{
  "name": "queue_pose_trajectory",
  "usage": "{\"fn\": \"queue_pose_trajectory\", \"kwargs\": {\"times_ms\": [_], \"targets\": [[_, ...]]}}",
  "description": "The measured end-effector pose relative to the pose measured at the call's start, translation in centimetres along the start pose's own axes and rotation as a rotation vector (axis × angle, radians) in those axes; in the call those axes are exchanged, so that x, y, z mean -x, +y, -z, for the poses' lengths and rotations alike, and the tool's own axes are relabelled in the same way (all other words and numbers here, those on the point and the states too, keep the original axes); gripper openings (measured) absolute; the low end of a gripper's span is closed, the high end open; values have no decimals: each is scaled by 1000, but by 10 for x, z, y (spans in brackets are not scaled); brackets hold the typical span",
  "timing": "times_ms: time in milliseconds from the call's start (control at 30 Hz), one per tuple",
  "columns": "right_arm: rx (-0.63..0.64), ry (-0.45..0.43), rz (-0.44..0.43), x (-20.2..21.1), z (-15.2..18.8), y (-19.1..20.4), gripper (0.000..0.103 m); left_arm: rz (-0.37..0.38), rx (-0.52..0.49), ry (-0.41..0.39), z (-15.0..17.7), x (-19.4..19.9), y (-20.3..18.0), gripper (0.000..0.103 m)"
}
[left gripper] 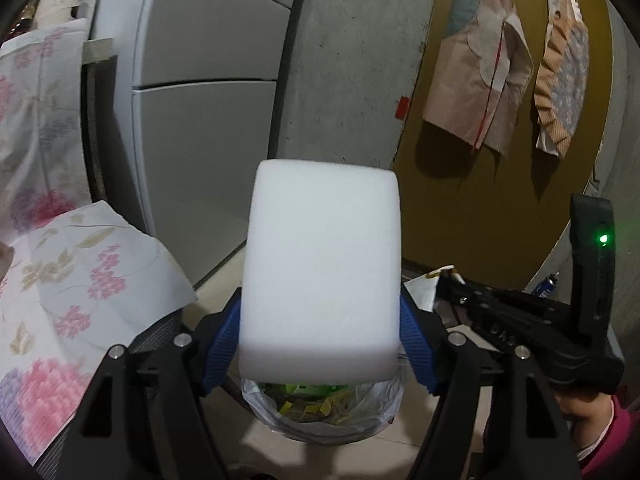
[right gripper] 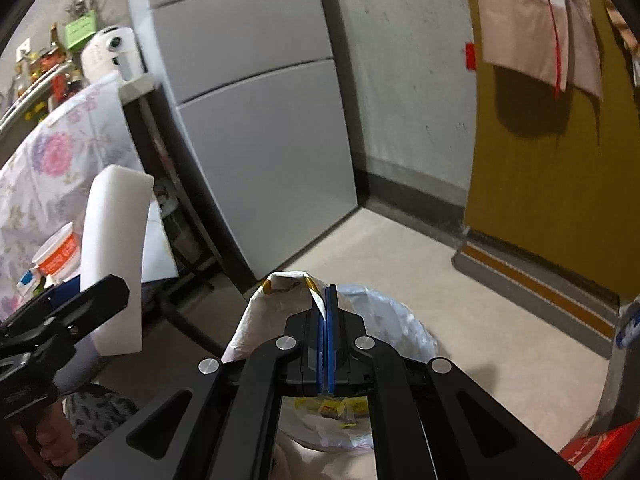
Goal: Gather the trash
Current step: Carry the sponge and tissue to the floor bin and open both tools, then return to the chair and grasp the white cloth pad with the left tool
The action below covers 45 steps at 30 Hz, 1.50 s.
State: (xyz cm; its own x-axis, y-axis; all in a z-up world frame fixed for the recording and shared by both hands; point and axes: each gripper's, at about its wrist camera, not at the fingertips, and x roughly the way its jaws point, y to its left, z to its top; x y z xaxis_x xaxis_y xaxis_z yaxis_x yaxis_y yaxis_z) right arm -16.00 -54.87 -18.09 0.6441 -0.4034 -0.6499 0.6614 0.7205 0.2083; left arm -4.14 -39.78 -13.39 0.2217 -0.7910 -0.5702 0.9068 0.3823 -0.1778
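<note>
A white foam block (left gripper: 322, 276) is sitting between the blue pads (left gripper: 416, 348) of the left gripper (left gripper: 320, 344), which are spread wide and pressing on its two sides. Just below this gripper, a bin lined with a clear bag (left gripper: 320, 408) is standing with yellow scraps inside. The right gripper (right gripper: 326, 344) is pinching a white paper wrapper (right gripper: 256, 320) with its pads almost together; the wrapper is hanging over the same bin (right gripper: 400, 320). To the left of both tools a flowered cloth (left gripper: 60, 280) is lying, and a grey cabinet (right gripper: 256, 120) is standing ahead.
</note>
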Motion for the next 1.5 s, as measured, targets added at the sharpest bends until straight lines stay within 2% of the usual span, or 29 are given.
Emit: {"fn": "queue_pose_trajectory", "kwargs": {"times_ms": [33, 67, 100, 133, 167, 200, 467, 867, 967, 1100, 1267, 1333, 1500], "targets": [[-8, 10, -3, -4, 1, -2, 8, -4, 1, 3, -1, -3, -1, 80], [-22, 23, -5, -10, 1, -6, 9, -4, 1, 2, -2, -3, -1, 81], [-30, 33, -5, -13, 1, -8, 22, -4, 2, 3, -3, -5, -1, 81], [-39, 45, -6, -17, 2, -10, 41, -4, 2, 4, -4, -6, -1, 81], [-45, 45, -6, -18, 2, -11, 47, -7, 3, 6, -5, -7, -1, 81], [-45, 44, -2, -19, 2, -11, 48, -10, 6, 7, -5, -7, 0, 81], [-25, 30, 2, -13, -3, -5, 53, -48, 56, -3, -3, 1, 20, 81], [42, -93, -58, 30, -27, 48, 53, -154, 114, -83, 1, 52, 55, 81], [64, -115, -100, 40, -32, 66, 53, -203, 133, -114, 3, 73, 68, 81], [126, -130, -184, 49, -35, 104, 55, -304, 156, -152, 9, 109, 92, 81], [215, -111, -281, 47, -29, 156, 60, -441, 203, -129, 23, 151, 123, 81], [257, -92, -325, 44, -26, 181, 67, -478, 218, -132, 31, 167, 133, 82], [365, -70, -406, 43, -17, 237, 70, -600, 303, -143, 57, 212, 170, 85]]}}
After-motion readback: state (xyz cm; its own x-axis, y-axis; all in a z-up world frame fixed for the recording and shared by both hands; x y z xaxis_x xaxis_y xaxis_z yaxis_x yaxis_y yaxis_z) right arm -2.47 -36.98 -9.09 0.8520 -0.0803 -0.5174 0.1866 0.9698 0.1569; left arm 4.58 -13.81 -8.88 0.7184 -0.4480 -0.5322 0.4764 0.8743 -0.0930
